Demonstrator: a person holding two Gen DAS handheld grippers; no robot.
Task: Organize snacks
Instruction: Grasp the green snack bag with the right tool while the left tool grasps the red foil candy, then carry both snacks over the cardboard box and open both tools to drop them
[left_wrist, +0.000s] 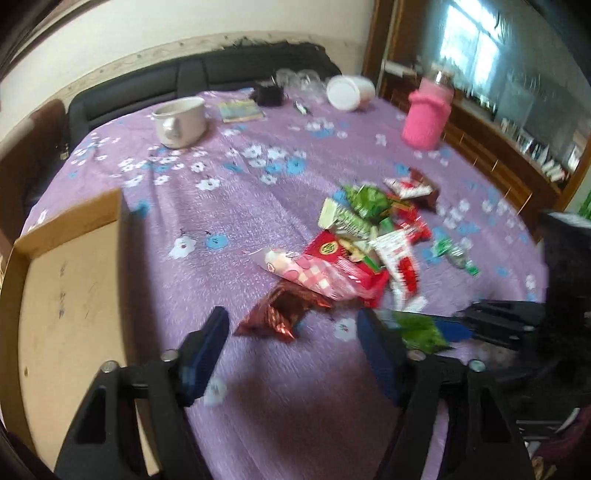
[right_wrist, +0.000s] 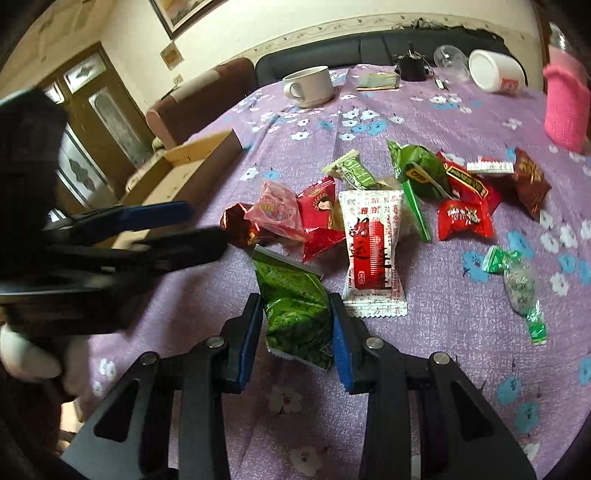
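Note:
A pile of snack packets (left_wrist: 365, 236) lies on the purple flowered tablecloth (left_wrist: 229, 206). My left gripper (left_wrist: 291, 332) is open and empty above the cloth, just short of a dark red foil packet (left_wrist: 280, 314). My right gripper (right_wrist: 297, 314) is shut on a green packet (right_wrist: 295, 314), with both blue pads against its sides. In the right wrist view a white and red packet (right_wrist: 371, 251), a pink packet (right_wrist: 275, 210) and other red and green packets lie beyond it. The left gripper (right_wrist: 184, 229) shows there at the left, blurred.
An open cardboard box (left_wrist: 70, 295) stands at the table's left edge, also in the right wrist view (right_wrist: 184, 173). At the far side are a white mug (left_wrist: 181, 122), a pink knitted jar (left_wrist: 426, 114), a tipped white tub (left_wrist: 349, 92), a booklet and glassware. A dark sofa lies behind.

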